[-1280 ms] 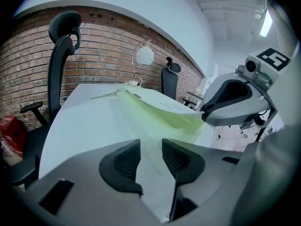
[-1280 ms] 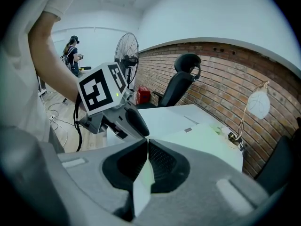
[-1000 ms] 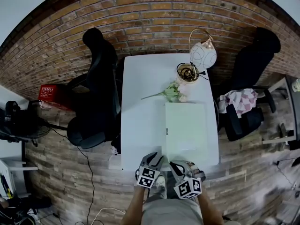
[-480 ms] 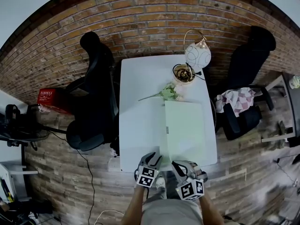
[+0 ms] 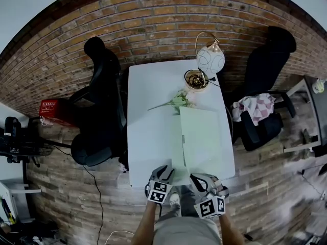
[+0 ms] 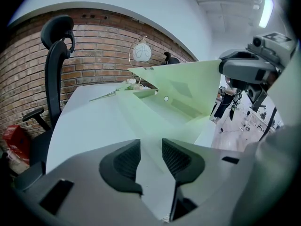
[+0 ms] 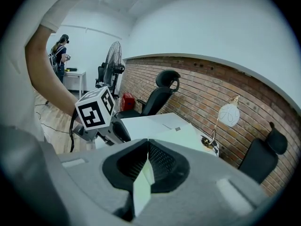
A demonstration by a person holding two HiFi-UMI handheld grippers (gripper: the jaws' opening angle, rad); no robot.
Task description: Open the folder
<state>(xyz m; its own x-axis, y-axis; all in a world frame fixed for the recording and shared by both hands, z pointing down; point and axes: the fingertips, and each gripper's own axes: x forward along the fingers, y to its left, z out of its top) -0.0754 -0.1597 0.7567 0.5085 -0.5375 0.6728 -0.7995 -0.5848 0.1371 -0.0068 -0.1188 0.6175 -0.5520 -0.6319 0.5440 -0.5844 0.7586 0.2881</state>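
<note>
A pale green folder (image 5: 203, 137) lies on the near right part of the white table (image 5: 153, 116). My right gripper (image 5: 198, 178) is shut on the near edge of its front cover (image 7: 142, 188), a thin green sheet pinched between the pads. In the left gripper view that cover (image 6: 188, 84) stands lifted and slanted, with the right gripper (image 6: 244, 68) at its high corner and the inner leaf (image 6: 174, 119) below. My left gripper (image 6: 150, 157) is at the folder's near left corner, jaws apart, nothing pinched. From the right gripper view the left gripper (image 7: 117, 130) sits just to the left.
A globe lamp (image 5: 209, 60) and a flower stem (image 5: 176, 101) are on the table's far half. Black office chairs (image 5: 102, 96) (image 5: 265, 65) flank the table; a checked cloth (image 5: 253, 108) lies on a seat at right. Red box (image 5: 51, 111) and fan (image 5: 15, 142) are left.
The right gripper has risen slightly with the cover's edge, so the cover stands a bit higher off the folder. The left gripper has stayed put.
</note>
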